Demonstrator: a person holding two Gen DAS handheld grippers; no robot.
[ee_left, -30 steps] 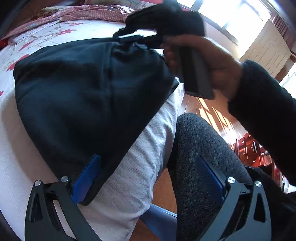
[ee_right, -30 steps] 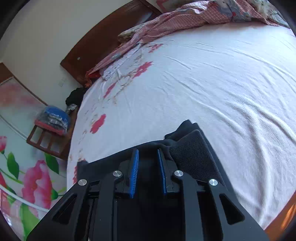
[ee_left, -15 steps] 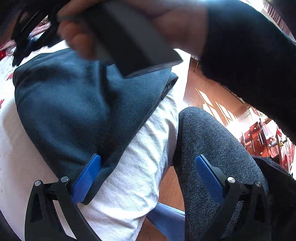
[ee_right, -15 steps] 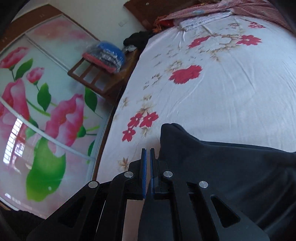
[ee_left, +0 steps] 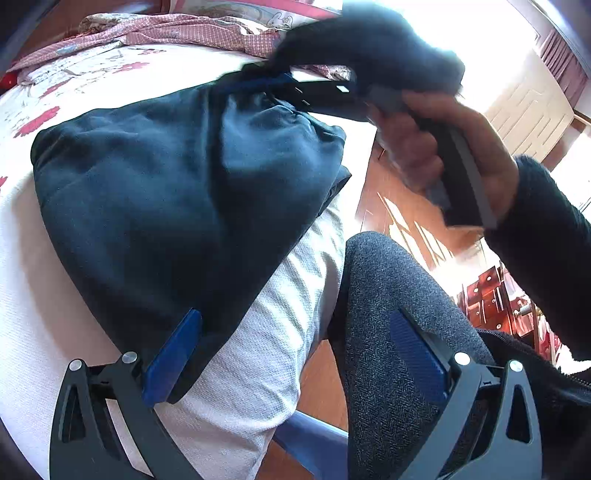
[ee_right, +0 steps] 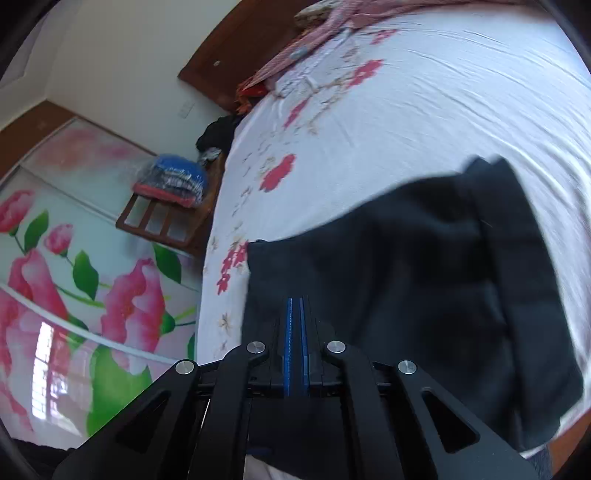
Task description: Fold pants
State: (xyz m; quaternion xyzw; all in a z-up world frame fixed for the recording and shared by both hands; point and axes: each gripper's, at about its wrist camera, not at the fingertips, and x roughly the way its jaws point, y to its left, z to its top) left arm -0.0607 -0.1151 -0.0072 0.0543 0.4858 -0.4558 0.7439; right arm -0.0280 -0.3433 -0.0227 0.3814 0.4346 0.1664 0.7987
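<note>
The dark navy pants lie folded in a thick stack at the near edge of the bed; they also show in the right wrist view. My left gripper is open wide, its left finger against the stack's near corner, its right finger over the person's knee. My right gripper is shut with its pads together, over the pants; whether it pinches cloth I cannot tell. In the left wrist view it rests at the stack's far top edge, held by a hand.
The white flowered bedsheet spreads beyond the pants, with a pink checked quilt at the headboard. The person's grey-trousered knee is beside the bed edge. A wooden stand with bagged clothes and a flowered wardrobe door are left of the bed.
My right gripper closed fully, swung across the pants toward the left and came back over the stack's top edge. My left gripper stayed open at the near corner.
</note>
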